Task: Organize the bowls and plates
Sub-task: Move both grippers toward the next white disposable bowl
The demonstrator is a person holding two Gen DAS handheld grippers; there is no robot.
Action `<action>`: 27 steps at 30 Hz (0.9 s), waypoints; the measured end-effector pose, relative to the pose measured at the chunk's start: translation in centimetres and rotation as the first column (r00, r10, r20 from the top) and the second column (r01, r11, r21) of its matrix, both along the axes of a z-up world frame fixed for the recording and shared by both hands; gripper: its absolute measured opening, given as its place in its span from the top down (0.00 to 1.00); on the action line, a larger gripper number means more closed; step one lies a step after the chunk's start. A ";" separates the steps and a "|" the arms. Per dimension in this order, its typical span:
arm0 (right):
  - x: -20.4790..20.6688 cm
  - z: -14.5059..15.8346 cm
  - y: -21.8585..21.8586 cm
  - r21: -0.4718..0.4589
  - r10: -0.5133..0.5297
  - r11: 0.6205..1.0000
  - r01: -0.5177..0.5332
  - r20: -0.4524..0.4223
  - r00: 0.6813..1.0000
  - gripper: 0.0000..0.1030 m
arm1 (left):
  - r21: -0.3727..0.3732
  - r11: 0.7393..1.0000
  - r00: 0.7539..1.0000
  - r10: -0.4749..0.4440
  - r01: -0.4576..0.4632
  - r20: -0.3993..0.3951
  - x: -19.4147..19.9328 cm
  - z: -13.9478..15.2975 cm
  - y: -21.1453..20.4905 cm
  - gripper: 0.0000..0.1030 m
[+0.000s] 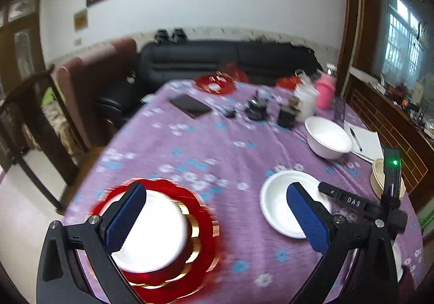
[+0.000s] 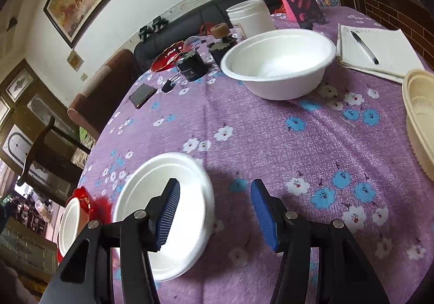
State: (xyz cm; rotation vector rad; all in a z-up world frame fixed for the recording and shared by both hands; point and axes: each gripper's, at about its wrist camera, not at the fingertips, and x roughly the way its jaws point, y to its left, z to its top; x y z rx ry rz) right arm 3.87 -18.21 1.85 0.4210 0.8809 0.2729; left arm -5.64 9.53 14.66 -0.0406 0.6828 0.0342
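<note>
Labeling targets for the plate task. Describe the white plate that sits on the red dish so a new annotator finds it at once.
Start at the round table with the purple flowered cloth and go to its near left edge. There lies a red scalloped dish with gold trim, and the white plate sits on it. The other white plate lies bare on the cloth.

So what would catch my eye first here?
Probably the purple flowered tablecloth, then the white dishes on it: a deep bowl at the far side and a flat white plate near the front. At the near left edge a red, gold-trimmed plate carries another white plate, framed by the open left gripper.
</note>
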 end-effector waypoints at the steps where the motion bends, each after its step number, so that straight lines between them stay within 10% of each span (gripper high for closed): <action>1: 0.1 -0.2 -0.3 0.006 0.002 1.000 -0.002 -0.006 1.000 0.43 | -0.005 1.000 1.000 -0.003 0.003 -0.020 0.7 -0.8 -0.7 0.00; 9: -0.6 0.0 -0.8 0.018 0.037 0.999 -0.037 -0.002 0.999 0.43 | -0.179 0.984 0.973 -0.047 0.005 -0.228 7.9 -7.6 -3.3 0.01; 27: 0.0 -0.5 -1.1 0.024 -0.008 1.000 0.009 -0.017 1.000 0.43 | -0.118 0.992 0.948 -0.076 0.042 -0.308 9.8 -11.9 -5.2 0.36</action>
